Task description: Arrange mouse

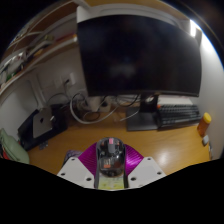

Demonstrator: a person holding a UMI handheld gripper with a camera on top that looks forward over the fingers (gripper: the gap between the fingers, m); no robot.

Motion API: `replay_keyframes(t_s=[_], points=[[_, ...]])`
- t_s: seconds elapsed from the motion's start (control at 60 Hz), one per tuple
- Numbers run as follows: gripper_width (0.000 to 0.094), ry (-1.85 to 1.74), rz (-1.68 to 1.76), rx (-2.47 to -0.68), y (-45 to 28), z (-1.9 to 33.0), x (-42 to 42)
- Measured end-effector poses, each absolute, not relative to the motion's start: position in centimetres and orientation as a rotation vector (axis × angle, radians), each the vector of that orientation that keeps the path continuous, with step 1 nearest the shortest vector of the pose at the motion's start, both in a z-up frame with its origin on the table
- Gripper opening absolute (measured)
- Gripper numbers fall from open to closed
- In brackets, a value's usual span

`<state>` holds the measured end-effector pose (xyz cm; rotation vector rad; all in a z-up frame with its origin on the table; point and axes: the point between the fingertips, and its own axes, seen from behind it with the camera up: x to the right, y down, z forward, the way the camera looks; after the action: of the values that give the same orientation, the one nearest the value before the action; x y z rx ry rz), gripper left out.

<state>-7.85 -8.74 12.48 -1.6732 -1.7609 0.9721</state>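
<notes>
A dark, glossy mouse [110, 152] sits between my two fingers, with the magenta pads [96, 158] pressing on both of its sides. My gripper [110, 160] is shut on the mouse and holds it above the wooden desk [150, 148]. The mouse's front points toward the monitor.
A large dark monitor [138, 52] stands ahead at the back of the desk. A black keyboard [172, 116] lies at the right under it. A black-and-white box [40, 124] sits at the left. A yellow object [206, 122] stands at the far right. Cables [95, 103] hang behind.
</notes>
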Motion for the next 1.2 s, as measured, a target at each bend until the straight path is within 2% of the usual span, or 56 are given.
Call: replay_keyframes(t_s=[0.233,0.35,0.483,0.55,0.567,0.633,0.667,0.817,0.967,1.2], points=[[0.0330,-1.892,0.860,-1.695,-16.0,1.9,-5.2],[0.0342,-1.927,0.806,-1.681,-16.4,-1.3,-4.0],[0.0465,-1.918,0.816,-1.620,-17.0,-1.3,-4.2],[0.0575,-1.944,0.818,-1.619,-17.4,-1.3,-3.9],[0.0635,-1.952,0.824,-1.619,-17.5,-1.4,-3.9],[0.0879,-1.978,0.828,-1.635,-17.3,-0.5,-3.3],[0.0843,-1.984,0.835,-1.637,-17.0,0.4,-2.9],[0.0850,-2.036,0.829,-1.600,-13.9,6.5,0.4],[0.0847,-2.026,0.797,-1.642,-8.0,12.1,4.7],[0.0858,-1.946,0.731,-1.675,1.2,16.5,9.5]])
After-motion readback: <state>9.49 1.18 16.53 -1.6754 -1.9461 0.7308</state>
